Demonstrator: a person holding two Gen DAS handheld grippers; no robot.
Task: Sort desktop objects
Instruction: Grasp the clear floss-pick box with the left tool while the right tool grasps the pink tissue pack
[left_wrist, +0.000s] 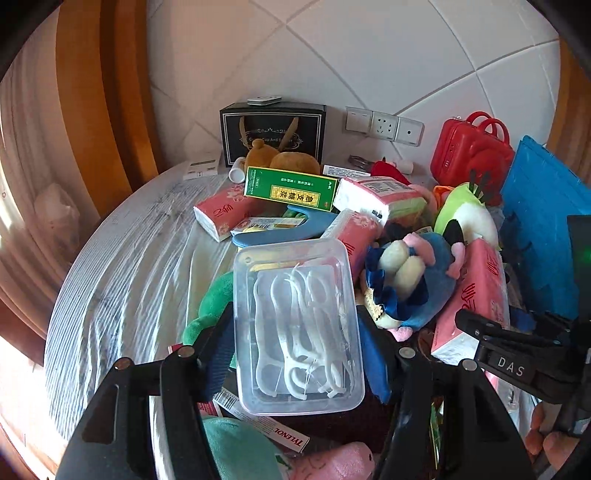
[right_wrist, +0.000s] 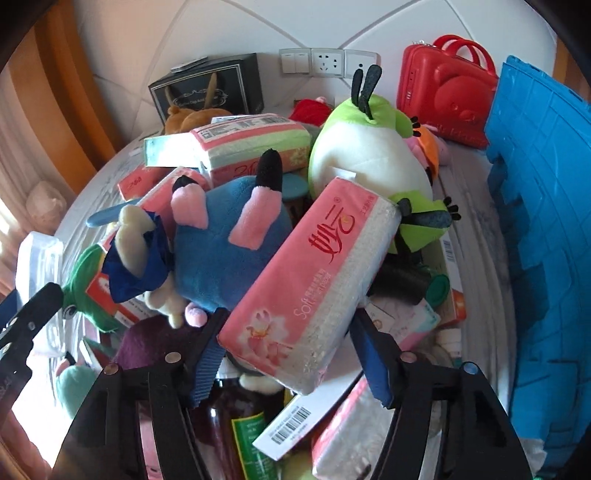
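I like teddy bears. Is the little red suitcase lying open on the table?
No, the red suitcase stands upright and closed against the wall, handles on top.

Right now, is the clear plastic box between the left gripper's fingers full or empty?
Partly full: white floss picks lie inside the clear plastic box, seen through its walls.

Clear rectangular plastic box of white floss picks, lid shut, raised above the heap, long side running away from the camera, pinched at both long walls. Pink plastic-wrapped pack of soft tissues with red lettering, lying slantwise atop the pile, near end low, far end against a green-and-white plush bird, left edge beside a blue plush toy.
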